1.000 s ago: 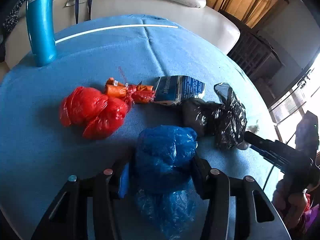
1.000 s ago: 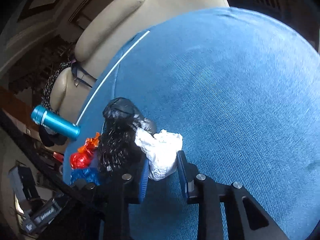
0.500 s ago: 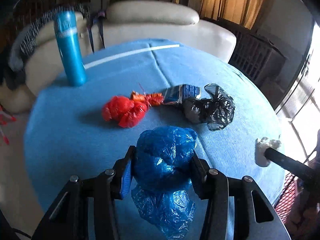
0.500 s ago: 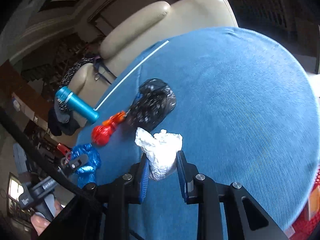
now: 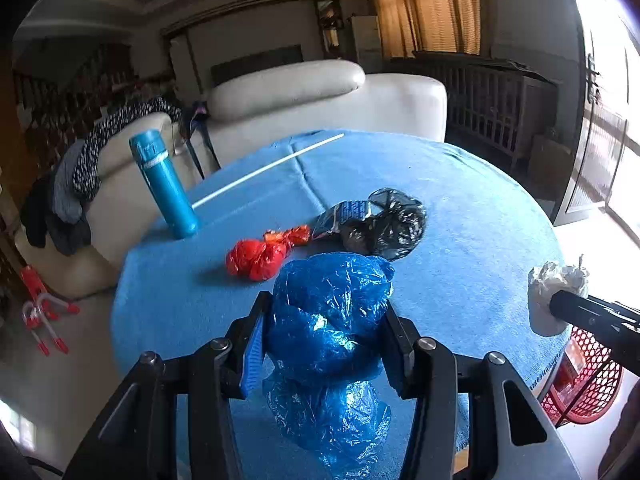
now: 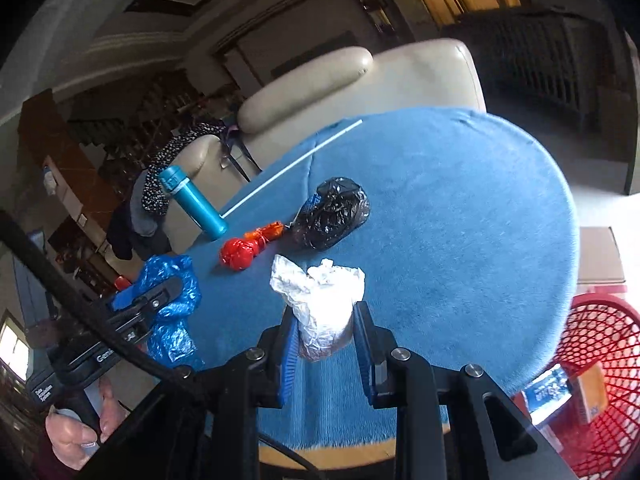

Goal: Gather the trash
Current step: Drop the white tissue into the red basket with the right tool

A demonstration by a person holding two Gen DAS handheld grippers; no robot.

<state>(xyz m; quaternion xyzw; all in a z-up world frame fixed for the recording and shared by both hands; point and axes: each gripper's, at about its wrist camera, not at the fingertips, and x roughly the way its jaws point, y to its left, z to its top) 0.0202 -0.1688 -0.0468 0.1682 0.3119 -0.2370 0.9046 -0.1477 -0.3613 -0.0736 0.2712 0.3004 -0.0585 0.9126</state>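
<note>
The left gripper (image 5: 326, 328) squeezes a blue bag (image 5: 328, 320) above the near edge of the blue table (image 5: 460, 208). The right gripper (image 6: 325, 330) squeezes a white bag (image 6: 320, 300) near a red basket (image 6: 592, 360). Red bag (image 5: 256, 258) and black bag (image 5: 384, 226) lie farther back.

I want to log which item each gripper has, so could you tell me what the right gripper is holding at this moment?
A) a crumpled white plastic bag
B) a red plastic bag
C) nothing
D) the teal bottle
A: in the right wrist view the right gripper is shut on the crumpled white plastic bag, while the left gripper holds the blue plastic bag.
</note>
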